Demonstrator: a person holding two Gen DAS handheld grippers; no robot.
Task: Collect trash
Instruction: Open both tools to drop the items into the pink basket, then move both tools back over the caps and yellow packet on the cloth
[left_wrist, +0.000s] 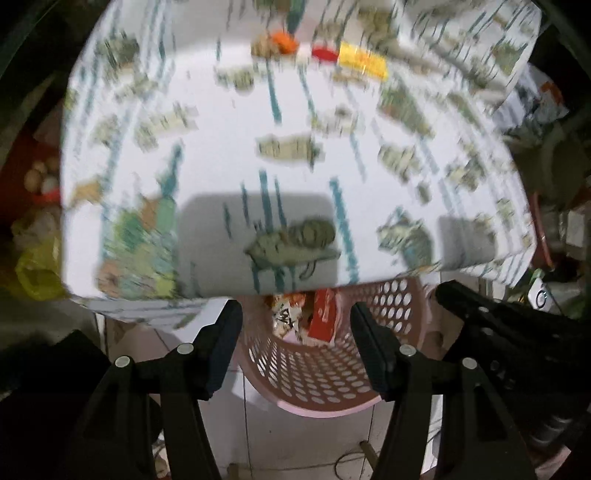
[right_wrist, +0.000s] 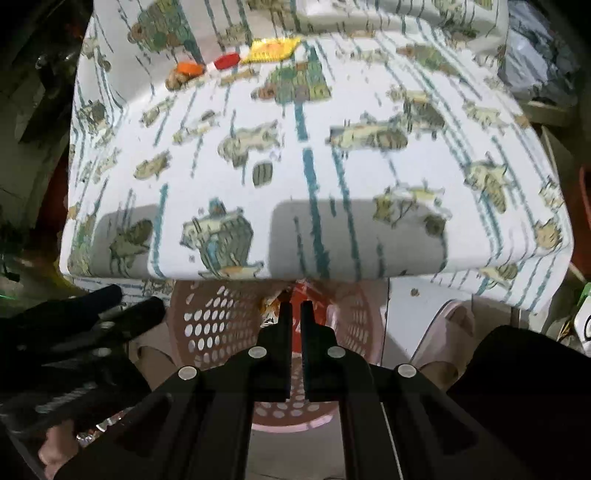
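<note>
A pink perforated basket (left_wrist: 325, 410) (right_wrist: 207, 325) stands on the floor under the table's front edge. It holds a red wrapper (left_wrist: 325, 314) (right_wrist: 314, 295) and a white-and-orange wrapper (left_wrist: 286, 314). My left gripper (left_wrist: 295, 310) hangs open above the basket with nothing between its fingers. Directly over the basket, my right gripper (right_wrist: 295, 308) is shut and empty. At the table's far side lie a yellow wrapper (left_wrist: 364, 61) (right_wrist: 271, 50), a red cap (left_wrist: 324, 53) (right_wrist: 227, 61), an orange piece (left_wrist: 284, 40) (right_wrist: 188, 68) and a brown lump (left_wrist: 264, 48) (right_wrist: 175, 81).
The table wears a white patterned cloth (left_wrist: 229, 122) (right_wrist: 369, 92). A foot in a pink slipper (right_wrist: 454, 321) is right of the basket on the tiled floor (left_wrist: 258, 435). A yellow bag (left_wrist: 37, 266) and eggs (left_wrist: 40, 177) sit left of the table. Clutter fills the right side.
</note>
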